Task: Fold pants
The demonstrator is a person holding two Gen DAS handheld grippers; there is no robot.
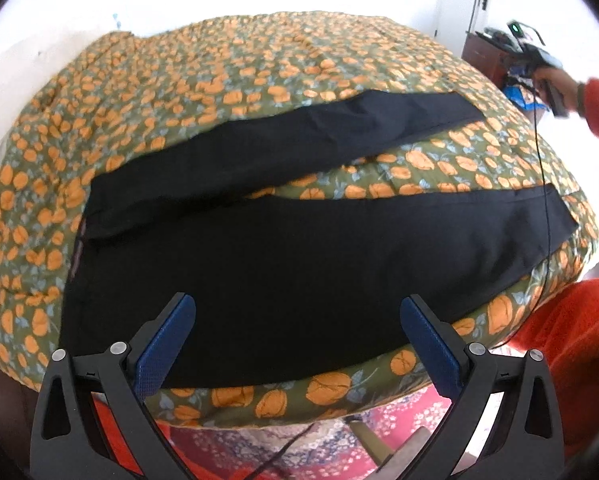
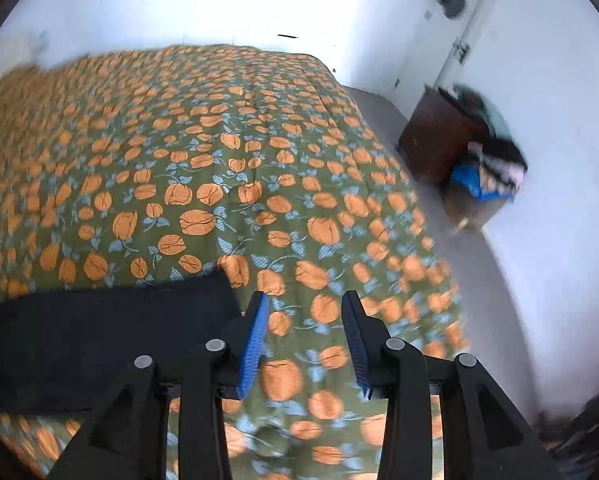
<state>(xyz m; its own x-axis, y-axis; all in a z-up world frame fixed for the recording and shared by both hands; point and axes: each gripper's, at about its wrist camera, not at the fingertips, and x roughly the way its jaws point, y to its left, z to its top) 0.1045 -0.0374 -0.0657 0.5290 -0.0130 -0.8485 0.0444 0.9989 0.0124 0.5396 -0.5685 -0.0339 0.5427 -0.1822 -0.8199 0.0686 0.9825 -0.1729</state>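
Observation:
Black pants [image 1: 283,264] lie spread flat on a bed with a green and orange flowered quilt [image 1: 227,76]. The two legs run to the right, splayed apart. My left gripper [image 1: 297,308] is open and empty, hovering over the near leg close to the bed's front edge. My right gripper [image 2: 305,304] is open and empty above the quilt, just right of a leg end [image 2: 99,332]. The right gripper also shows in the left wrist view [image 1: 539,68], held in a hand beyond the far leg end.
A dark wooden cabinet [image 2: 435,140] and a pile of clothes in a basket [image 2: 487,176] stand by the white wall to the right of the bed. An orange chair [image 1: 571,352] sits at the near right. A cable [image 1: 543,200] hangs across the near leg end.

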